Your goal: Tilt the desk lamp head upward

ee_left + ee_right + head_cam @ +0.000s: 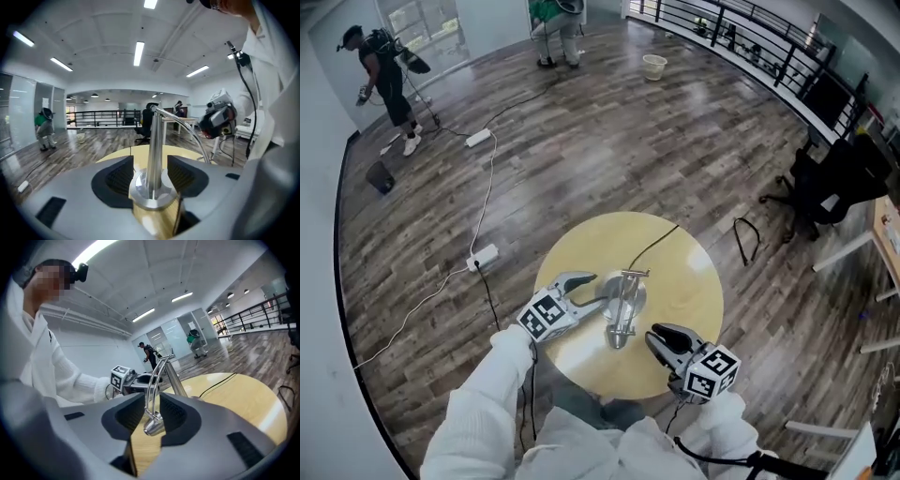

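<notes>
Desk lamp base [150, 190] edges behind the left claw [150, 161]; far person [44, 130] too small.

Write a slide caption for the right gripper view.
Fingers of the right gripper flank the desk lamp head over the table.

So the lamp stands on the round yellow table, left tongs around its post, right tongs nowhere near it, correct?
Not quite. The right tongs are at the lamp: its head sits between their jaws, as the right gripper view shows. The rest holds: the lamp stands on the round yellow table, with the left tongs around its post.
</notes>
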